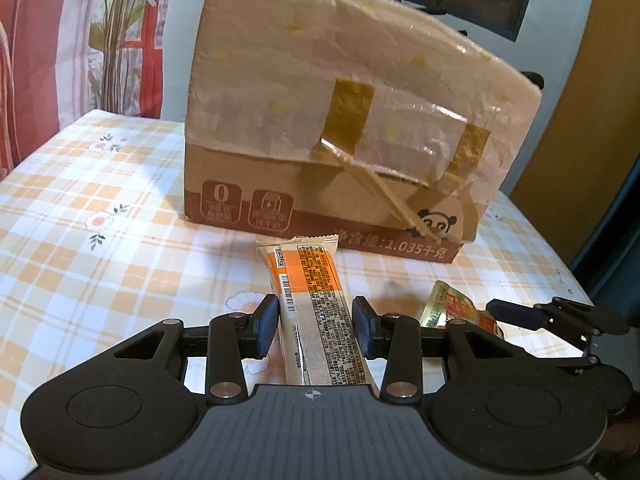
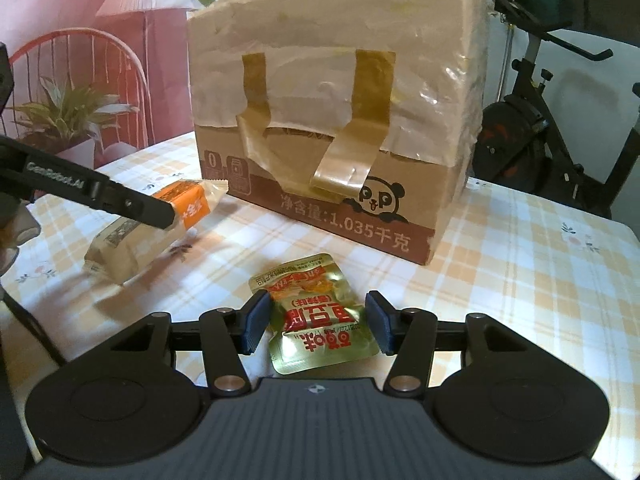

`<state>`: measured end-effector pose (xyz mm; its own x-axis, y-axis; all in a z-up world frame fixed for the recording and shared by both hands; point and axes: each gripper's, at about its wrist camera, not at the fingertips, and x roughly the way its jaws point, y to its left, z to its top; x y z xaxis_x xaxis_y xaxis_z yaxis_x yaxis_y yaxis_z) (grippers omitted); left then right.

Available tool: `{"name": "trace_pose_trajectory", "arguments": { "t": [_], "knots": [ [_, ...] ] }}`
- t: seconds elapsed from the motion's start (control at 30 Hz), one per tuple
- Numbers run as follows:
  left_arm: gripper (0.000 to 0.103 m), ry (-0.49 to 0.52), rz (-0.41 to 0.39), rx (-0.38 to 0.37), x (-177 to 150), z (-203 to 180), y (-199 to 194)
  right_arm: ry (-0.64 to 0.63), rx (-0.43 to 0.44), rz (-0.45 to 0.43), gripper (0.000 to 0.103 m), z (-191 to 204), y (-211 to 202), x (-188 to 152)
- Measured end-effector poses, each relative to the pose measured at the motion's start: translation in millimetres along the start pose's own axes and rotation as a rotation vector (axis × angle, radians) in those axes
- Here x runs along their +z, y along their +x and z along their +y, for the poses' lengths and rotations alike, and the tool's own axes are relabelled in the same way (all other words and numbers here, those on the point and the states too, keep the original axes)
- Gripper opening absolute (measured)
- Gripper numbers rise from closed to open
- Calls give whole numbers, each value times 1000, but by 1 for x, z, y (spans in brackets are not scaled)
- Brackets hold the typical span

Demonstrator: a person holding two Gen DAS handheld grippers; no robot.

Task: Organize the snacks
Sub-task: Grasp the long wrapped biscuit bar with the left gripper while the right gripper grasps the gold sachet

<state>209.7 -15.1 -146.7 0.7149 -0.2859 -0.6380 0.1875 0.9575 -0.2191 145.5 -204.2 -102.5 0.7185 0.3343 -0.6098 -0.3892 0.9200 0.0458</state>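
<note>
A long orange and cream snack bar [image 1: 316, 308] lies between the pads of my left gripper [image 1: 316, 326]; the pads sit close on both sides and look closed on it. In the right wrist view the bar [image 2: 160, 232] hangs tilted above the cloth in the left gripper's finger [image 2: 132, 204]. A gold and red snack pouch [image 2: 316, 316] lies on the cloth between the pads of my right gripper [image 2: 316, 326], which stand open with gaps each side. The pouch also shows in the left wrist view [image 1: 452, 304]. A taped cardboard box [image 1: 352, 128] stands behind.
The table has an orange and white checked cloth [image 1: 100, 216]. The box [image 2: 332, 120] fills the middle back. An exercise bike [image 2: 552, 112] stands beyond the table's right side. A curtain and a plant [image 2: 68, 112] are at the left.
</note>
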Motion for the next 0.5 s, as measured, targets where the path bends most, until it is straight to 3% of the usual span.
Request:
{"name": "trace_pose_trajectory", "arguments": {
  "t": [0.13, 0.23, 0.33, 0.5],
  "knots": [
    [42, 24, -79, 9, 9, -3, -19, 5, 14, -46, 55, 3, -16, 7],
    [32, 36, -144, 6, 20, -5, -36, 1, 29, -91, 55, 7, -29, 16],
    [32, 55, -196, -7, 31, -7, -49, -6, 37, -146, 55, 10, -39, 29],
    [32, 44, -100, 25, 27, -3, -32, -27, 44, -187, 55, 13, -42, 45]
  ]
}}
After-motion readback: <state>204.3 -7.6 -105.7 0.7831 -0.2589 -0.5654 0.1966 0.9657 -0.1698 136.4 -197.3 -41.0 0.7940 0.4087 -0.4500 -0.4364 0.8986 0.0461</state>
